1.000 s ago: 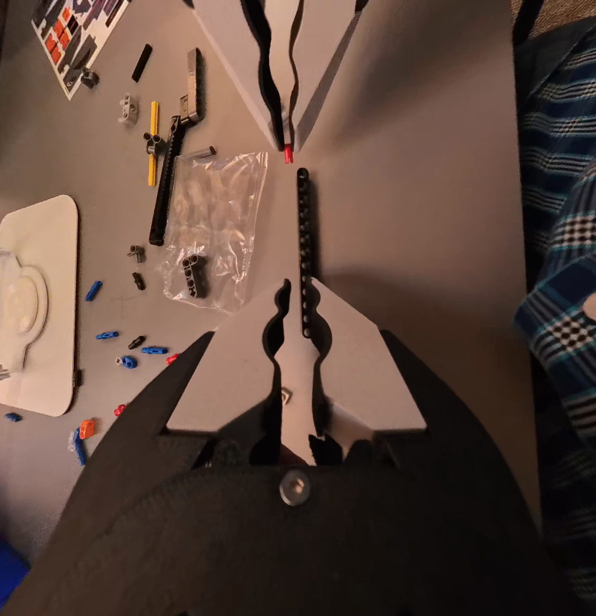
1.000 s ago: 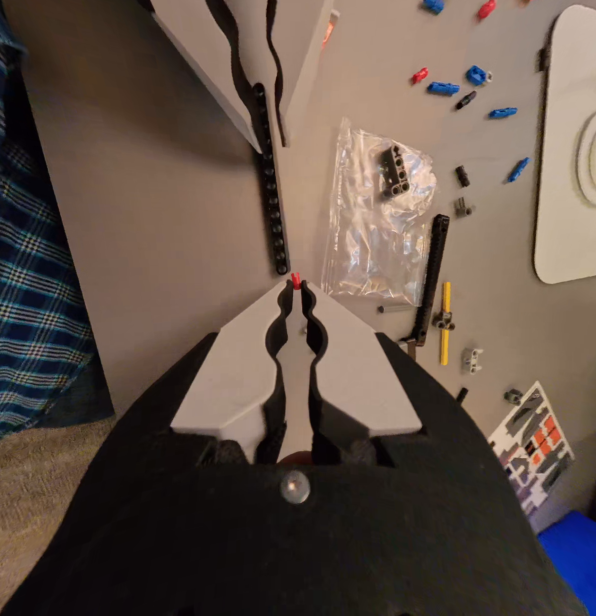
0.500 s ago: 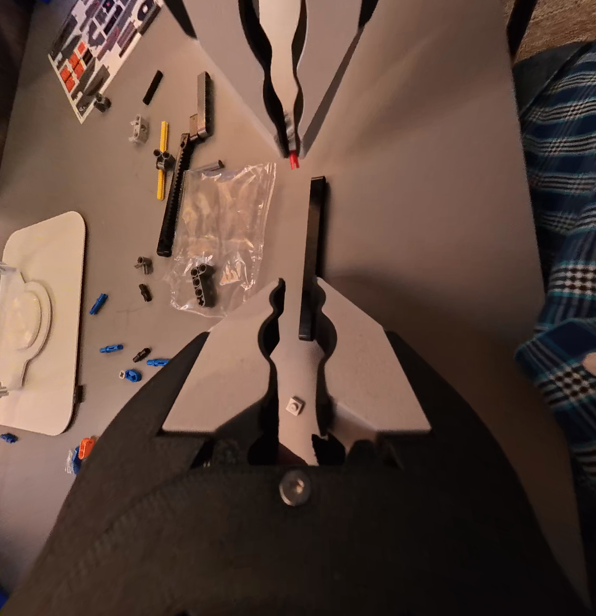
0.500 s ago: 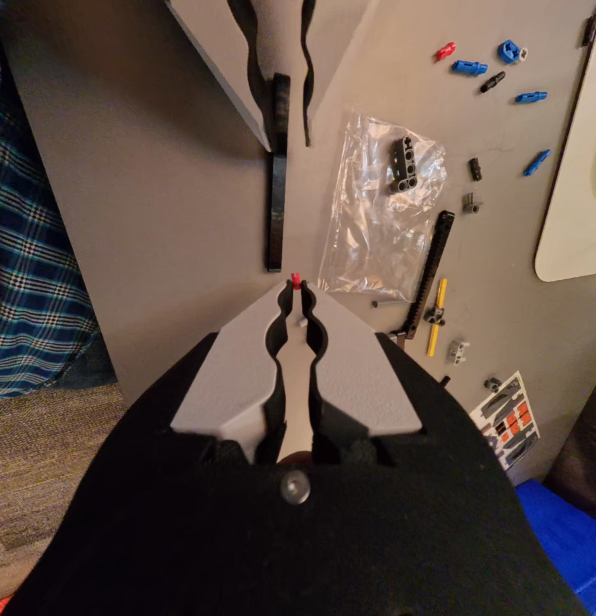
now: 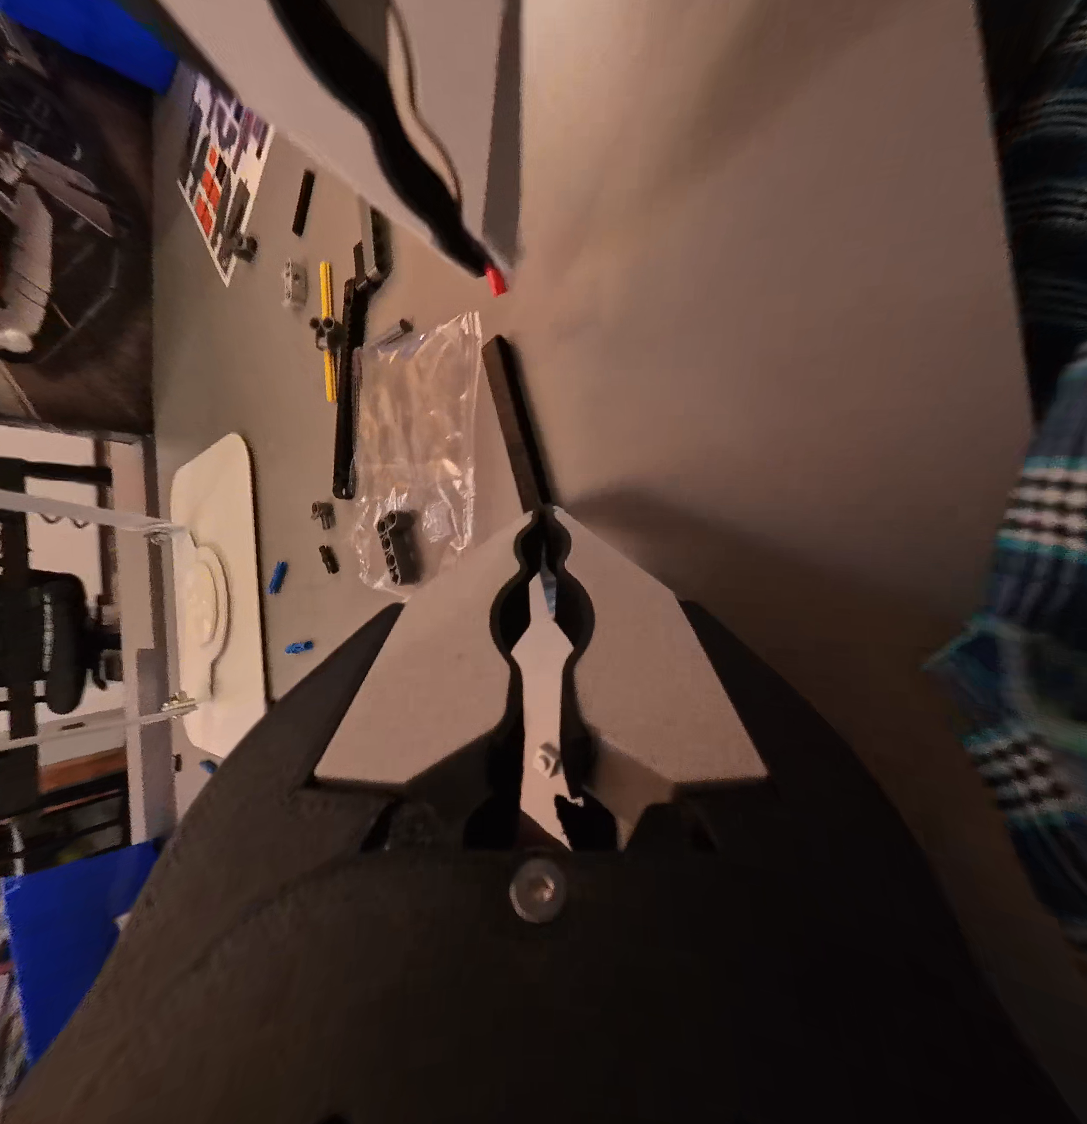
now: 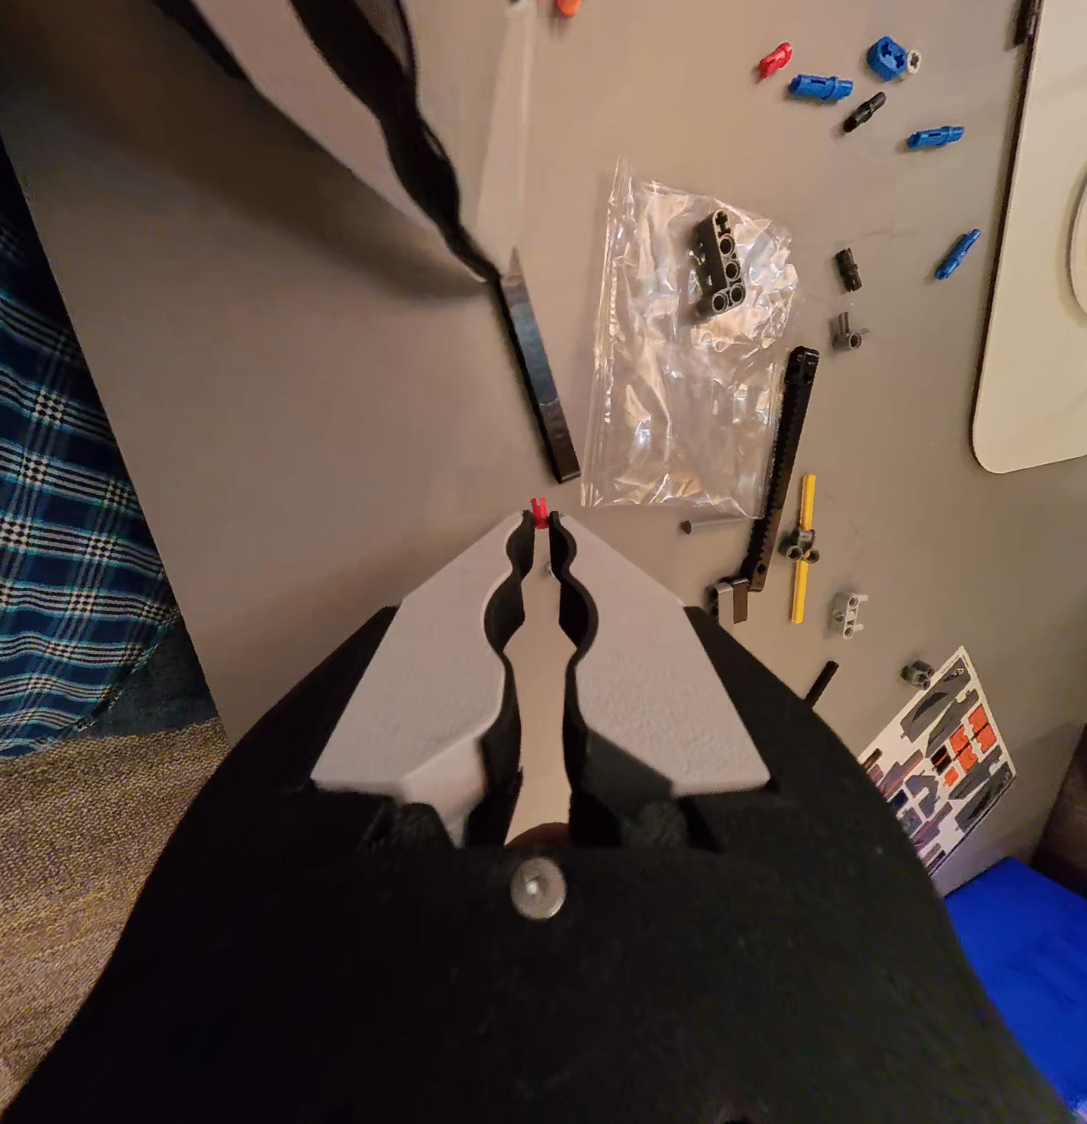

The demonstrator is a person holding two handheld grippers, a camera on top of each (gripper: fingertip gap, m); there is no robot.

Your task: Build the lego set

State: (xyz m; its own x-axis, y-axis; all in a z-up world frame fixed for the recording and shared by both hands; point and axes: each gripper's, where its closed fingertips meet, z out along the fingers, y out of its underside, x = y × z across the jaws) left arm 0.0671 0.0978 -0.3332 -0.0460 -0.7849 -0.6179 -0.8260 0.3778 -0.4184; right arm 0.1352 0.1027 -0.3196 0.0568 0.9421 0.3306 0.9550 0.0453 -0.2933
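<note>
Dim warm light, blurry edges

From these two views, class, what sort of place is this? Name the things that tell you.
Probably a home or hobby room, not a workshop: a grey table strewn with small toy building pieces, a sticker sheet at its edge, carpet below, and an office chair beyond. Hard to say more.

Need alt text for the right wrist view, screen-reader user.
The right gripper pinches a small red pin at its fingertips, pointed toward a long black beam held by the left gripper over a grey table. To the right lie a clear plastic bag, loose blue pins and a sticker sheet.
</note>
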